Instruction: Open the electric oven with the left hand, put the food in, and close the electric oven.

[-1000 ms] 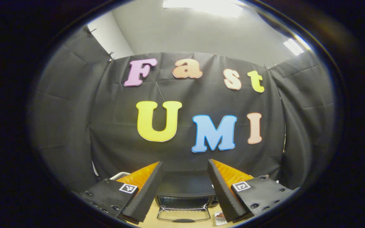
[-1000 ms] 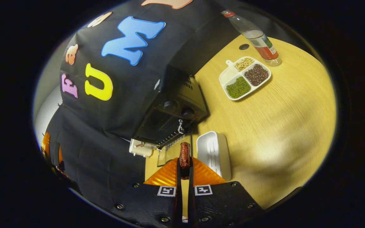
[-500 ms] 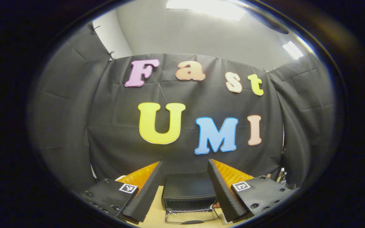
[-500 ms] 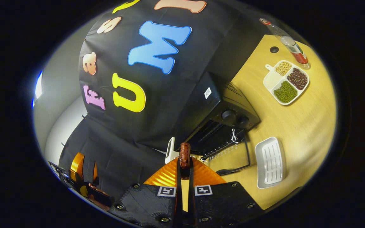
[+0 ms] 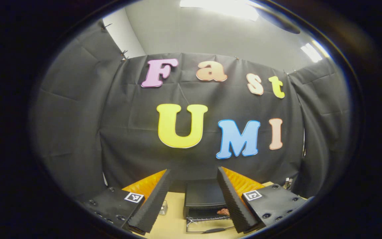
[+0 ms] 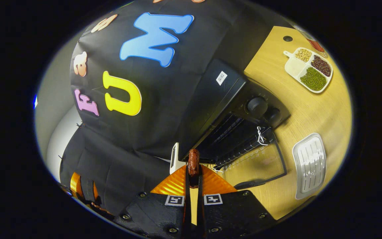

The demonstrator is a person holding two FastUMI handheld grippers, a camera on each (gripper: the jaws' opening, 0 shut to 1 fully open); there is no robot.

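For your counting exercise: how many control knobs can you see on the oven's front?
2 knobs, side by side on the oven panel beside the open door: one, the other. More may be hidden.

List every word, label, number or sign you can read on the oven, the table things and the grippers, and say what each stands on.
Sticker on top of the oven: print too small to read.
Bottle label: blurred, unreadable.
Square tags on the right gripper and left gripper: patterns, no words.
Nothing can be quoted.
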